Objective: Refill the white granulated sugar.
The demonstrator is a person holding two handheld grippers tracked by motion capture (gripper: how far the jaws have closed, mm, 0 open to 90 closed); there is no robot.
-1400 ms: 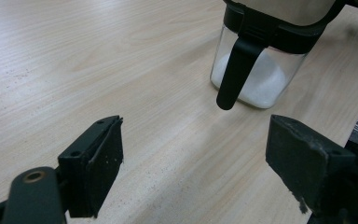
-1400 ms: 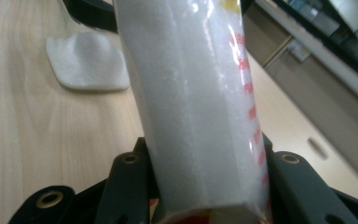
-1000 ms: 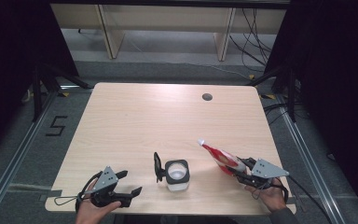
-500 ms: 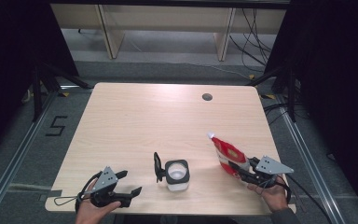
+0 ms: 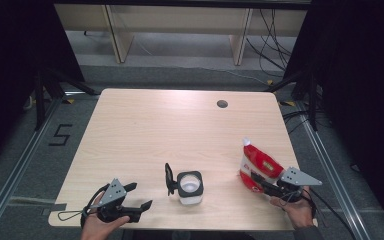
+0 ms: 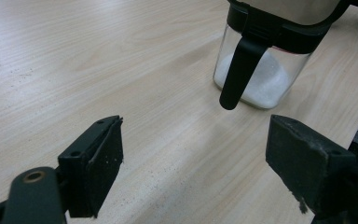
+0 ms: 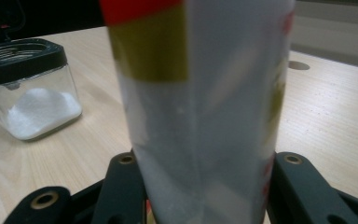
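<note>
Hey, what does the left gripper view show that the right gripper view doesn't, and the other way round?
Left gripper view: the left gripper with its jaws open and nothing between them, and a black handle hanging down the jar's side. Right gripper view: a red and white pouch standing close up between the right gripper's jaws, which have just been opening, plus the round cable hole. Shared: the black-lidded jar of white powder and the wooden table.
</note>
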